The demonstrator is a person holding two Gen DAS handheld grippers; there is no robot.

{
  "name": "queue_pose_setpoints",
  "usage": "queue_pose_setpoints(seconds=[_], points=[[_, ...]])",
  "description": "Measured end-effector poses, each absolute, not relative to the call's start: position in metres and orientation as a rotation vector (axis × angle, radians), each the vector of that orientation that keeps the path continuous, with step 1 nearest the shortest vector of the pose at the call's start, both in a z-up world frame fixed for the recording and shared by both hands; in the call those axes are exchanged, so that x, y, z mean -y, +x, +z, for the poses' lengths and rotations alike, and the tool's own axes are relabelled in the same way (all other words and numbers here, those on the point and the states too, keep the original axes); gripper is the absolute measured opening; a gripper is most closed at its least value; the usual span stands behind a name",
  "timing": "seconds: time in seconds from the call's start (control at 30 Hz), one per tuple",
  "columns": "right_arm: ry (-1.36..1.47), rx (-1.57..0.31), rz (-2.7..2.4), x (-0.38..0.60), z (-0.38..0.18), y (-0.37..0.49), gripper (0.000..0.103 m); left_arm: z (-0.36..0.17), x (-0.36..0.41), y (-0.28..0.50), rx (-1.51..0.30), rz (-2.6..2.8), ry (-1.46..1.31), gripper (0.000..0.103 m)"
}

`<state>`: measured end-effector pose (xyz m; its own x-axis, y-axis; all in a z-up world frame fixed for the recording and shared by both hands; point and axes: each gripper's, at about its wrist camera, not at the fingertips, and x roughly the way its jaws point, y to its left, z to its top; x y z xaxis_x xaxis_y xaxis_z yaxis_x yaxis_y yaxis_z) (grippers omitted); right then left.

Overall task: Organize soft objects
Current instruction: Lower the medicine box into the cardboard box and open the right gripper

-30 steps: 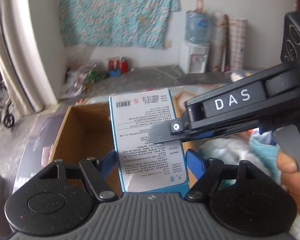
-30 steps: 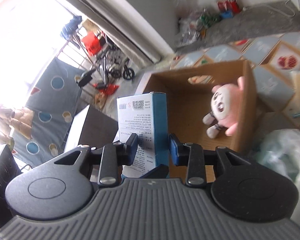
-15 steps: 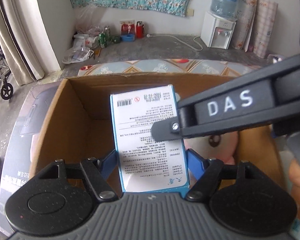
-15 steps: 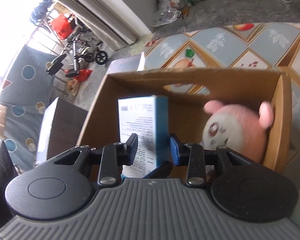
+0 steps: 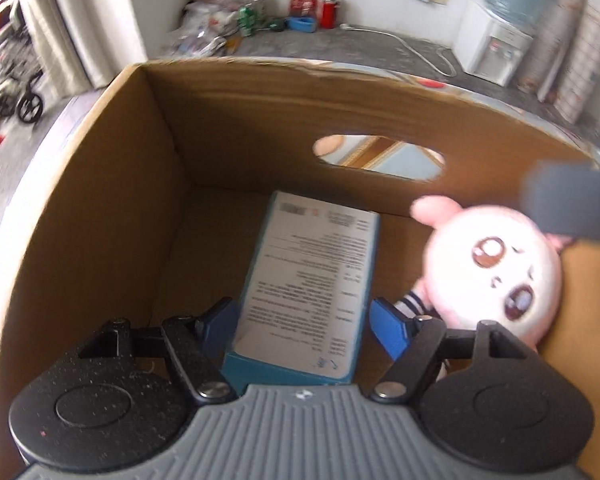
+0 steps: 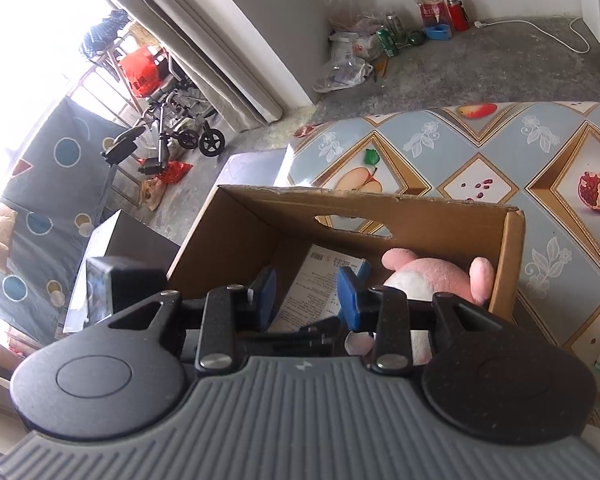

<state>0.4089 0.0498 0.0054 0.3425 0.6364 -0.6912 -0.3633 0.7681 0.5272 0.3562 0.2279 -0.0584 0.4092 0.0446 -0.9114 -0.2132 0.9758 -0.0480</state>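
The blue-edged packet (image 5: 308, 284), its print too blurred to read, sits inside the cardboard box (image 5: 100, 216) beside a pink plush (image 5: 496, 268), gripped by the left gripper (image 5: 304, 316). The right gripper (image 6: 306, 294) hovers above with fingers (image 6: 266, 294) apart, clasping nothing.

A water dispenser (image 5: 496, 46) by the wall — wheelchair (image 6: 180, 128) beside the curtain (image 6: 204, 40).

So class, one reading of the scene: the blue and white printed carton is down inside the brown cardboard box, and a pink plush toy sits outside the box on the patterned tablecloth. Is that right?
Not quite. The pink plush toy sits inside the brown cardboard box, beside the blue and white printed carton, as the left wrist view shows. The rest stands.
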Motion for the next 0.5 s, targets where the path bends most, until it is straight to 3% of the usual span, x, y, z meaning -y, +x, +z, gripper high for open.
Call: queue_pose_setpoints(seconds=[0.13,0.27,0.5], points=[[0.304,-1.025,0.686,-0.042,0.008,0.399,0.034,-0.052,-0.239,0.352,-1.103,0.201,-0.238,0.076],[0.327,-1.019,0.703,-0.037,0.010,0.394,0.034,-0.053,-0.245,0.353,-1.074,0.228,-0.236,0.085],[0.359,-1.023,0.731,-0.023,0.009,0.383,0.034,-0.063,-0.252,0.368,-1.140,0.216,-0.330,0.085]])
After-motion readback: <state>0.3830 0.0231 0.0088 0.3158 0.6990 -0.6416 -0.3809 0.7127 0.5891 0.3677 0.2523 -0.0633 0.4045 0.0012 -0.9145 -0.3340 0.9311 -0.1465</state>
